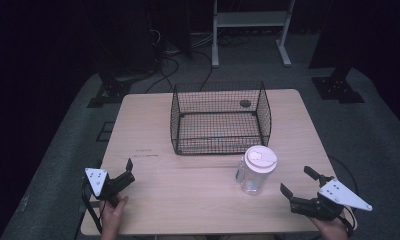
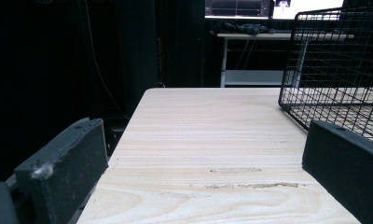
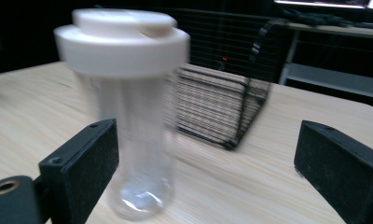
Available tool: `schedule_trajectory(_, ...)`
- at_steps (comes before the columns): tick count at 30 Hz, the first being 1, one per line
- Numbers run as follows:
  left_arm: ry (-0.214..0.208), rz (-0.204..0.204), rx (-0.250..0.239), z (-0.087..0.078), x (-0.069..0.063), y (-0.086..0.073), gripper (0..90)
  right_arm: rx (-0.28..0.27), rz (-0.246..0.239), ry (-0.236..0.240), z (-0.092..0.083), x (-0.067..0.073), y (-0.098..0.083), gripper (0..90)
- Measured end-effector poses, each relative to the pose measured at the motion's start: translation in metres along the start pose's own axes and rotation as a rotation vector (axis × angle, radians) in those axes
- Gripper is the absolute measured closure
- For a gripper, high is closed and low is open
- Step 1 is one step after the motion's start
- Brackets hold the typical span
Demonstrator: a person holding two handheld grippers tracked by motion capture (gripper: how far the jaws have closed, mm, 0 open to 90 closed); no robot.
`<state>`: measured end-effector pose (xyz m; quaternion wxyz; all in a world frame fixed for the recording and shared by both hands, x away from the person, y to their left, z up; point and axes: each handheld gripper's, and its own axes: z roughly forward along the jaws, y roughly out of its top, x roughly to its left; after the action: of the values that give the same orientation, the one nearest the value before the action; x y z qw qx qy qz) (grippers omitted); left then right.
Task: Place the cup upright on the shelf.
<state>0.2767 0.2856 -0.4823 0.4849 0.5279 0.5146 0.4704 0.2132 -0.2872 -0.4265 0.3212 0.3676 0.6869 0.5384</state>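
On the worktop (image 1: 153, 125), a black wire basket (image 1: 220, 118) stands just behind the clear jar (image 1: 255, 171), which stands upright, white lid up, near the front edge. The right claw (image 1: 299, 182) gapes empty beside it; the left claw (image 1: 129, 168), well apart, is likewise wide and empty.

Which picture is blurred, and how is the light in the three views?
Right gripper view: the clear bottle with its white lid is smeared by motion blur, and the wire basket behind it is soft. Left gripper view: sharp, the table bright against a black background. High view: dim overall, the surroundings nearly dark.
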Motion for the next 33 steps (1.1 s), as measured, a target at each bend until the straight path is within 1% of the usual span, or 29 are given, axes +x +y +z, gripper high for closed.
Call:
schedule_trajectory(1,0.0,0.0,0.0,0.0,0.0,0.0,0.0,-0.001,-0.003,0.014,0.001,0.003,0.002,5.7)
schedule_trajectory(2,0.0,0.001,0.0,0.0,0.0,0.0,0.0,-0.001,-0.003,0.014,0.001,0.003,0.002,5.7)
schedule_trajectory(3,0.0,0.001,0.0,0.0,0.0,0.0,0.0,0.0,-0.013,0.035,0.003,0.006,0.006,5.7)
schedule_trajectory(4,0.0,0.002,0.0,0.0,0.0,0.0,0.0,0.001,-0.023,0.047,0.004,0.008,0.008,5.7)
schedule_trajectory(6,0.0,0.002,0.0,0.0,0.0,0.0,0.0,0.001,-0.033,0.072,0.008,0.012,0.012,2.6)
schedule_trajectory(7,0.0,0.002,-0.001,0.0,0.0,0.0,0.0,0.003,-0.042,0.082,0.009,0.014,0.014,2.5)
schedule_trajectory(9,-0.001,0.001,-0.001,0.0,0.0,0.0,0.0,0.007,-0.064,0.087,0.013,0.017,0.018,2.5)
schedule_trajectory(12,-0.001,0.001,-0.001,0.0,0.0,0.0,0.0,0.015,-0.082,0.097,0.017,0.019,0.021,2.5)
schedule_trajectory(19,-0.001,0.001,-0.001,0.0,0.0,0.0,0.0,0.027,-0.087,0.129,0.03,0.023,0.025,1.6)
schedule_trajectory(20,-0.002,0.001,-0.001,0.0,0.0,0.0,0.0,0.029,-0.09,0.131,0.033,0.024,0.026,0.0)
schedule_trajectory(25,-0.003,0.003,-0.001,0.0,0.0,0.0,0.0,0.029,-0.082,0.135,0.042,0.024,0.027,0.0)
schedule_trajectory(28,-0.002,0.003,-0.001,0.0,0.0,0.0,0.0,0.036,-0.09,0.127,0.047,0.025,0.027,0.0)
schedule_trajectory(33,-0.003,0.004,-0.002,0.0,0.0,0.0,0.0,0.035,-0.074,0.122,0.054,0.024,0.028,0.0)
